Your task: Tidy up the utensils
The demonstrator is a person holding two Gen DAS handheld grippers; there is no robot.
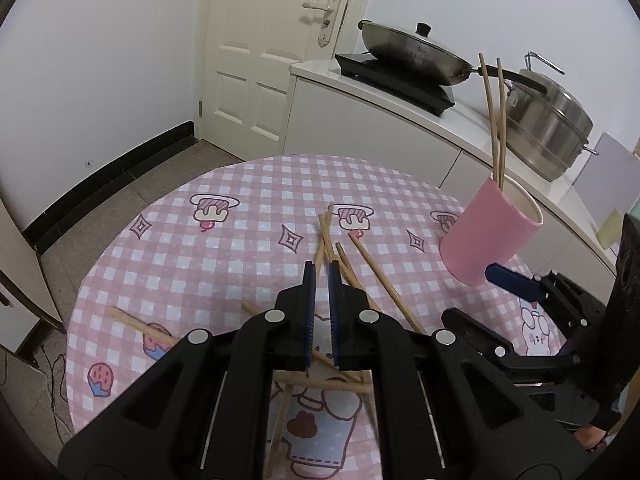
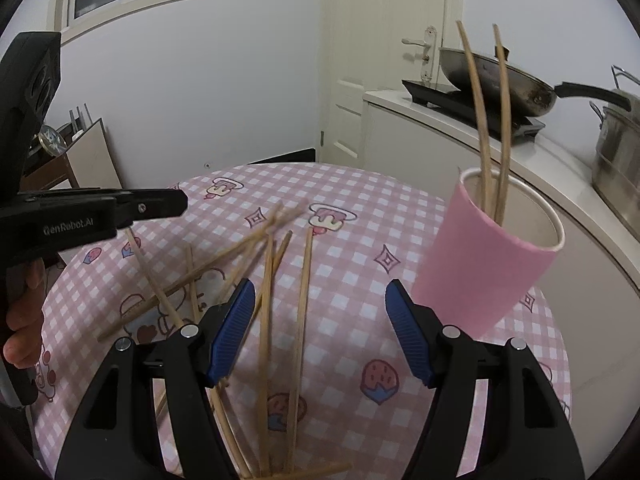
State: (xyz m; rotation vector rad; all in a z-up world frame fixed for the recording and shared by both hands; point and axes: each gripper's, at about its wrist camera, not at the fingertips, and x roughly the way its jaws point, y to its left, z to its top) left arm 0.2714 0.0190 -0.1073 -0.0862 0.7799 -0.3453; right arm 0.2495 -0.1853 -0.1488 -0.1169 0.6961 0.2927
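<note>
**A:** What do your tools have, nearest first?

**B:** My left gripper (image 1: 320,268) is pinched almost fully closed. A blurred stick sits right at its tips, but I cannot tell whether it is actually nipped. My right gripper (image 2: 320,292) stands wide open with nothing pressed between the pads.

**A:** And the work?

**B:** The loose chopsticks (image 2: 304,280) lie crossed in a heap on the checked tablecloth (image 1: 180,260). They are directly under and ahead of both tools, and two run up between my right jaws. Just beside the right finger is the pink cup (image 2: 488,256), tilted, with its mouth leaning away from me. Its base is hidden behind that finger, so I cannot say what props it. Two chopsticks in the cup (image 2: 480,120) stand tall out of the rim.

**A:** How will they handle?

**B:** I judge them light, stiff, thin and smooth, so likely to roll or pivot. I would pinch one near its middle, where it lies clear of the crossings. The cup looks light and easy to tip.

**A:** Beyond that?

**B:** A wok (image 1: 412,52) and a steel pot (image 1: 548,120) sit on the counter.
</note>
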